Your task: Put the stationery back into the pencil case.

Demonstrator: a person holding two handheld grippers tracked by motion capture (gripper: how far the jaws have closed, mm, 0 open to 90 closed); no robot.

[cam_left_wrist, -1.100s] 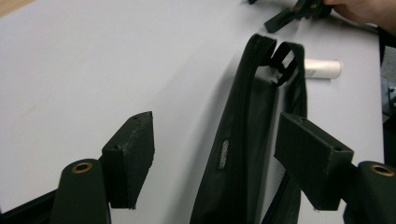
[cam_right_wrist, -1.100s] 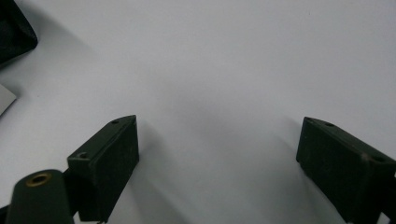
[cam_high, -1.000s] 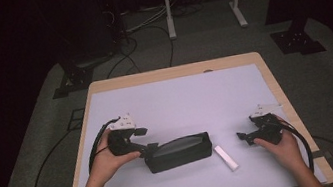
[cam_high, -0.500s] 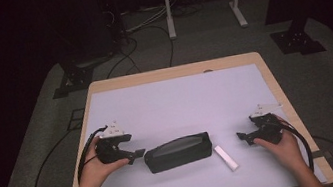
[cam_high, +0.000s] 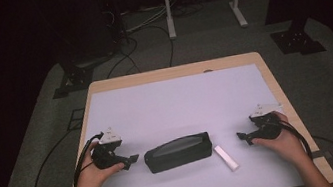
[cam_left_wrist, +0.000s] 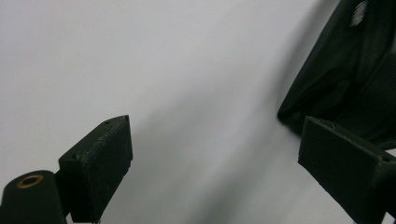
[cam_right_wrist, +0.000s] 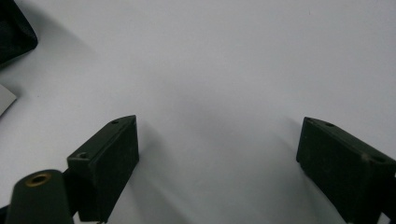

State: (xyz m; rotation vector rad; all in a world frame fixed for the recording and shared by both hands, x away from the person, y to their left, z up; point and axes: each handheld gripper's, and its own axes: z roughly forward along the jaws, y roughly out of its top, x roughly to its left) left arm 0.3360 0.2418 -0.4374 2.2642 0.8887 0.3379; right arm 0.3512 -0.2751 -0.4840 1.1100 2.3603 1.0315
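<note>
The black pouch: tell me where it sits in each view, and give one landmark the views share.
High view: the black pouch lies low on the white table top, between the two grippers, a white stick at its right end.
Left gripper view: right edge, above the right jaw.
Right gripper view: top left corner.
Shared landmark: the white table top.

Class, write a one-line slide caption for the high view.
Two hand-held grippers, left gripper and right gripper, flank a black pouch and white stick.
</note>
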